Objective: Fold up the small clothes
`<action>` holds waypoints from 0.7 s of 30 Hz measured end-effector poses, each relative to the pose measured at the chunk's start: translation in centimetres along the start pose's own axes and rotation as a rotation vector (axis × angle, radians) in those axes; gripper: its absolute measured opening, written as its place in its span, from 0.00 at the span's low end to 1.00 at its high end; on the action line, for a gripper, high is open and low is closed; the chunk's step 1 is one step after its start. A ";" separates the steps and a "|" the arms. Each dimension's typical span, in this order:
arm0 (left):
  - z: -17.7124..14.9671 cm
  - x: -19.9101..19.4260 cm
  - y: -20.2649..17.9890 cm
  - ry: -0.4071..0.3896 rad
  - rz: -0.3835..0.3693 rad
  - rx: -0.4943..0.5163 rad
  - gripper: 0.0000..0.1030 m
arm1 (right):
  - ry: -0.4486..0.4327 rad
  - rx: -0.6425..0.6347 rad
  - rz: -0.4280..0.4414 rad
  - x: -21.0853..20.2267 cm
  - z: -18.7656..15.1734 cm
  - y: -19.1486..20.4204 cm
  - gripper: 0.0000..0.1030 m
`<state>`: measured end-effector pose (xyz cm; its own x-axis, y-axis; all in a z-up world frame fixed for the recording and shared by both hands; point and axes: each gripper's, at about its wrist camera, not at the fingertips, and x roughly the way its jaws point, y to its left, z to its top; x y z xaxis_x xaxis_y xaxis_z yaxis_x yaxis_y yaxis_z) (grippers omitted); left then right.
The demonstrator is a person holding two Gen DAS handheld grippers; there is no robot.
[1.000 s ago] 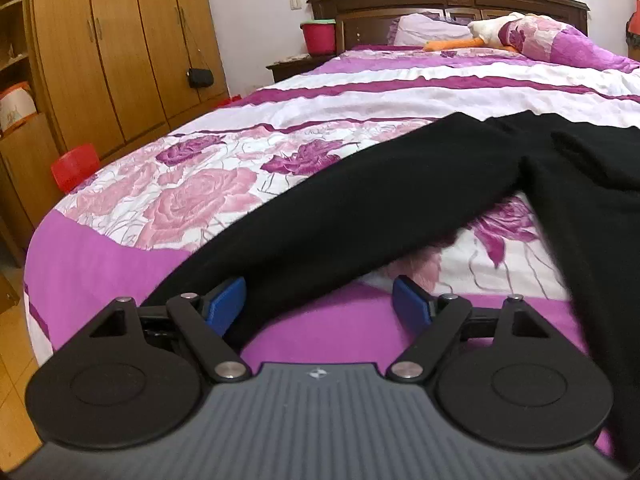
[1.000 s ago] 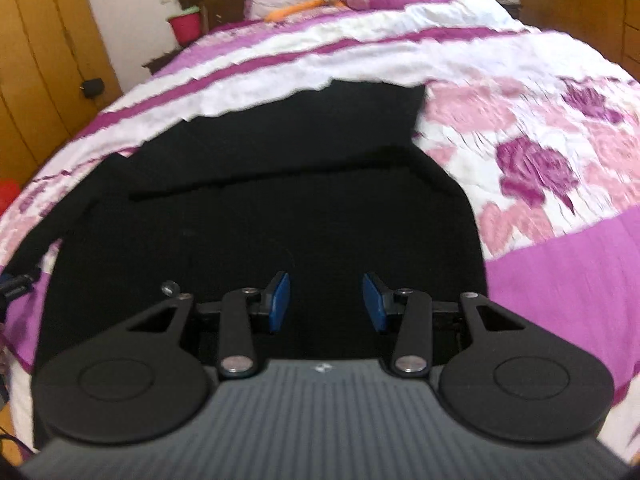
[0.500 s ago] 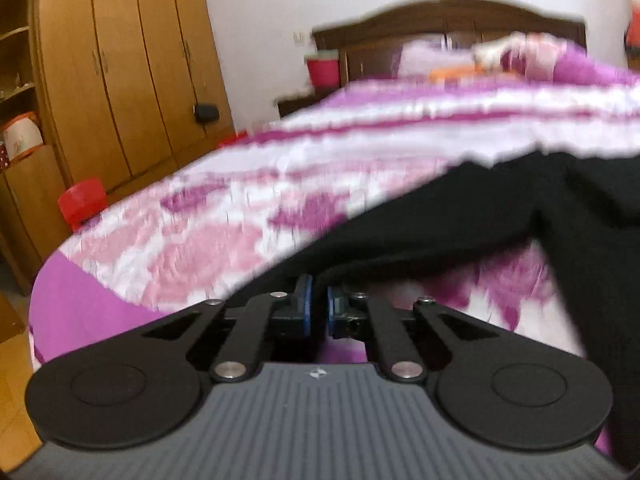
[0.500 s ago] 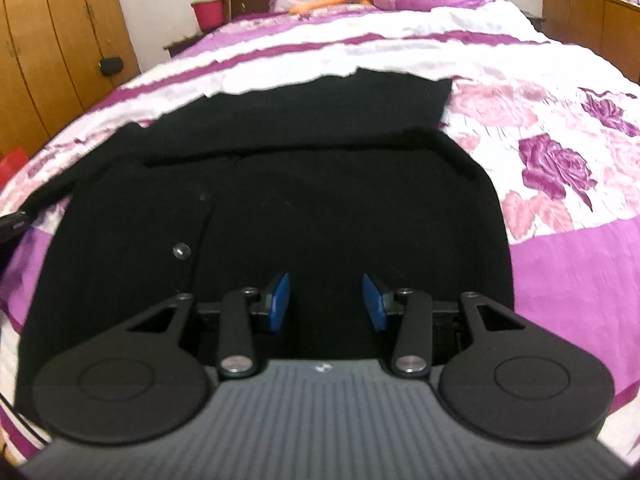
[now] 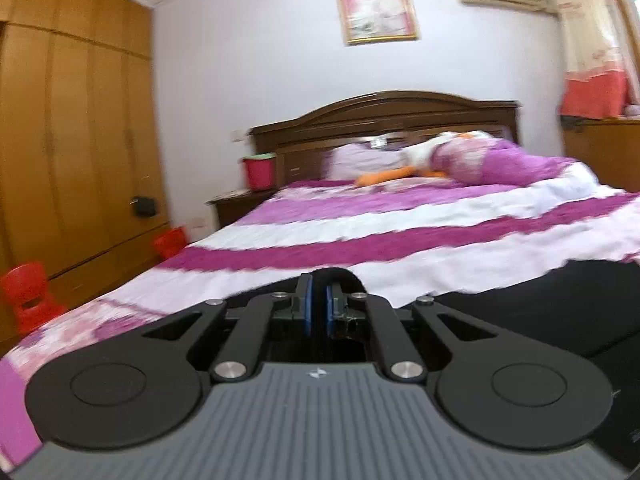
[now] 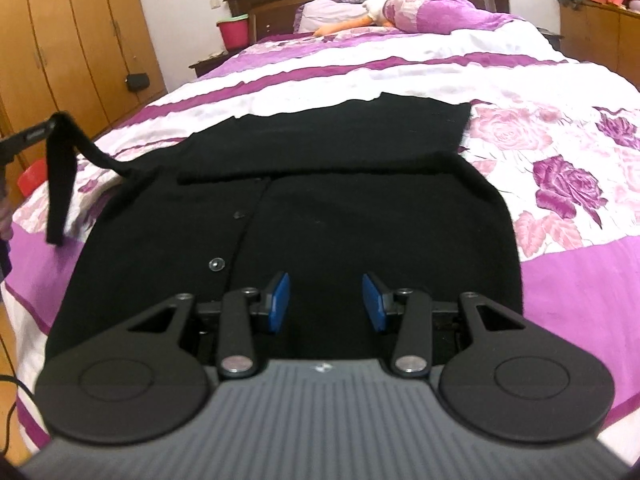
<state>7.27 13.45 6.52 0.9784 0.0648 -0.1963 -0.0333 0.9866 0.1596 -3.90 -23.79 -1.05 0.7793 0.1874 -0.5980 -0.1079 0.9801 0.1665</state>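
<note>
A black buttoned cardigan (image 6: pixel 320 208) lies flat on the floral bed cover, its right sleeve folded across the top. My left gripper (image 5: pixel 316 304) is shut on the cuff end of the left sleeve (image 6: pixel 60 184), which hangs lifted above the bed at the left of the right wrist view; in the left wrist view black cloth (image 5: pixel 340 274) shows just over the closed pads. My right gripper (image 6: pixel 325 300) hovers open over the cardigan's lower hem with nothing between its pads.
The bed (image 6: pixel 560 240) has a purple, white and rose-print cover, with pillows and a soft toy (image 6: pixel 400 4) at the headboard. A wooden wardrobe (image 5: pixel 60 160), red stools (image 5: pixel 24 292) and a nightstand with a red bucket (image 5: pixel 260 172) stand at the left. A wooden dresser (image 6: pixel 600 32) stands right.
My left gripper closed on the sleeve end and rose, lifting the sleeve off the bed, and its view tipped up toward the headboard wall. The right gripper stayed open over the hem.
</note>
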 end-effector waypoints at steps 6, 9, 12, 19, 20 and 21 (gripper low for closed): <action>0.5 0.8 -8.2 0.011 -0.147 0.073 0.08 | 0.003 0.045 -0.007 0.1 -0.4 -1.5 0.43; -0.6 2.0 -11.6 0.065 -0.215 0.091 0.08 | 0.007 0.064 -0.017 0.4 -0.7 -2.1 0.43; -2.6 3.7 -14.4 0.142 -0.274 0.100 0.08 | 0.014 0.092 -0.023 0.6 -0.9 -2.9 0.43; -6.2 6.3 -16.3 0.280 -0.323 0.059 0.09 | 0.017 0.122 -0.018 0.7 -1.5 -4.0 0.41; -6.5 6.4 -16.3 0.294 -0.325 0.047 0.09 | 0.018 0.124 -0.015 0.8 -1.6 -4.1 0.41; -6.6 6.5 -16.2 0.301 -0.326 0.035 0.10 | 0.019 0.125 -0.014 0.8 -1.7 -4.1 0.41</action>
<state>12.81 -1.13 -3.77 0.8334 -0.2034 -0.5139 0.2794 0.9573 0.0742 -3.85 -27.56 -3.55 0.7684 0.1764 -0.6152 -0.0188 0.9671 0.2538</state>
